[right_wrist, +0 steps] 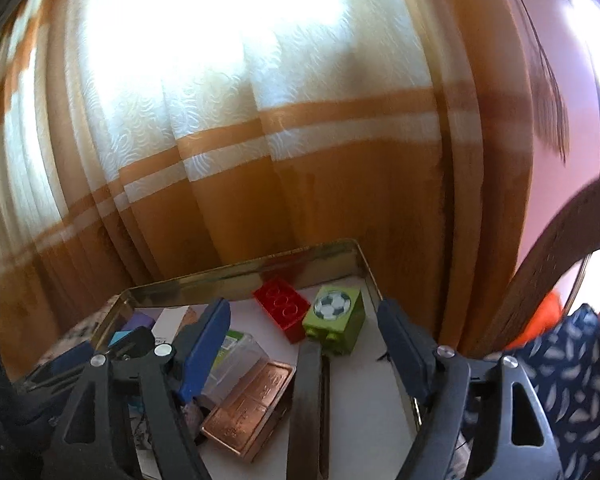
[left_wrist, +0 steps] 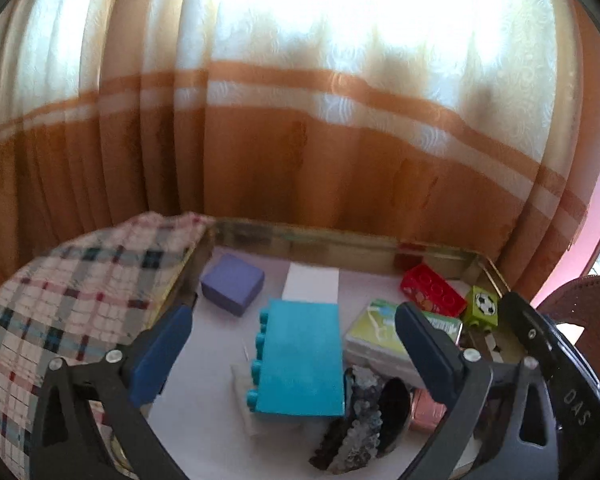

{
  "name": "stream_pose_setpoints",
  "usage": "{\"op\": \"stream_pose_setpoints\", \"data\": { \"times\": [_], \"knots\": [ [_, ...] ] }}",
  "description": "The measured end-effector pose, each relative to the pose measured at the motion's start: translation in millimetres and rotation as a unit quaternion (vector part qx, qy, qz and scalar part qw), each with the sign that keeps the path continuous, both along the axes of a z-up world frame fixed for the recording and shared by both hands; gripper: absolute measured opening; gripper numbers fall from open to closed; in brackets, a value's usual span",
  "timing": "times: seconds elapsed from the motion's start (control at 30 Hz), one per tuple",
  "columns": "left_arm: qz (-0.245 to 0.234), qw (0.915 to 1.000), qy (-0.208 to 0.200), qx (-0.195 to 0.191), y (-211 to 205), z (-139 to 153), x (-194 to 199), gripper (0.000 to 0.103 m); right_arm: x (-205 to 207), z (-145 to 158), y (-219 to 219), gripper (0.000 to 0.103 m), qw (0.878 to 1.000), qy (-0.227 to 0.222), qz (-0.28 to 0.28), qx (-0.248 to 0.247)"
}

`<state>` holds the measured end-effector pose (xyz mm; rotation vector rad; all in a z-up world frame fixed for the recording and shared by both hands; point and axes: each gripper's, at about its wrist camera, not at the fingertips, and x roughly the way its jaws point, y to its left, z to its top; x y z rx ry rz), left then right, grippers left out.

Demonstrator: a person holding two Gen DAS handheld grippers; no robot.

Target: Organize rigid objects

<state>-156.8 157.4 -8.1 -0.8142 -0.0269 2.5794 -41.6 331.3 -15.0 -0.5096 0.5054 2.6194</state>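
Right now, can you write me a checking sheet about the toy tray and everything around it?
Surface: gold tray with a pale floor.
Job's things: teal brick, purple block, red brick, green football block, copper tin, clear box, crystal rock.
Clutter: checked cloth beside the tray.
Grippers: left tool open, empty; right tool open, empty.
Cables: nothing seen.
Surroundings: orange-and-white curtain.
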Motion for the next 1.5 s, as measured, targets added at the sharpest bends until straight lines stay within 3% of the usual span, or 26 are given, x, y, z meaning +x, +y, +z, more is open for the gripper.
{"op": "stream_pose_setpoints", "data": {
  "times": [0.13, 0.4, 0.57, 0.67, 0.8, 0.97, 1.13, 1.27, 1.5],
  "knots": [
    [0.000, 0.9996, 0.001, -0.027, 5.6, -0.8, -0.9, 0.103, 6.5, -3.2, 8.2, 0.082, 1.000, 0.010, -0.018, -0.023],
    [0.010, 0.9997, 0.011, -0.018, -0.8, 0.1, 0.6, 0.103, 7.3, -1.9, -0.7, 0.082, 1.000, 0.013, -0.016, -0.007],
    [0.032, 0.9982, 0.037, -0.035, -1.5, 1.9, 4.6, 0.103, 22.5, 11.2, -17.9, 0.083, 0.996, 0.051, -0.050, 0.060],
    [0.040, 0.9978, 0.033, -0.041, -4.8, 0.7, 4.7, 0.103, 34.2, 18.1, -32.0, 0.100, 0.987, 0.078, -0.082, 0.111],
    [0.059, 0.9966, 0.043, -0.039, -15.1, -1.4, 11.4, 0.103, 30.8, 19.5, -45.9, 0.100, 0.983, 0.077, -0.079, 0.147],
    [0.088, 0.9934, 0.062, -0.041, -30.3, 0.9, 20.7, 0.103, 28.1, 18.6, -51.9, 0.100, 0.985, 0.070, -0.051, 0.150],
    [0.108, 0.9899, 0.083, -0.039, -47.0, 4.6, 32.2, 0.103, 36.7, 21.2, -59.7, 0.100, 0.981, 0.091, -0.058, 0.164],
    [0.110, 0.9901, 0.080, -0.035, -55.7, 2.0, 39.5, 0.103, 43.2, 22.2, -67.4, 0.100, 0.980, 0.095, -0.060, 0.167],
    [0.105, 0.9880, 0.097, -0.061, -54.3, 0.5, 54.9, 0.103, 72.8, 24.5, -80.1, 0.101, 0.975, 0.131, -0.085, 0.159]
  ]
}}
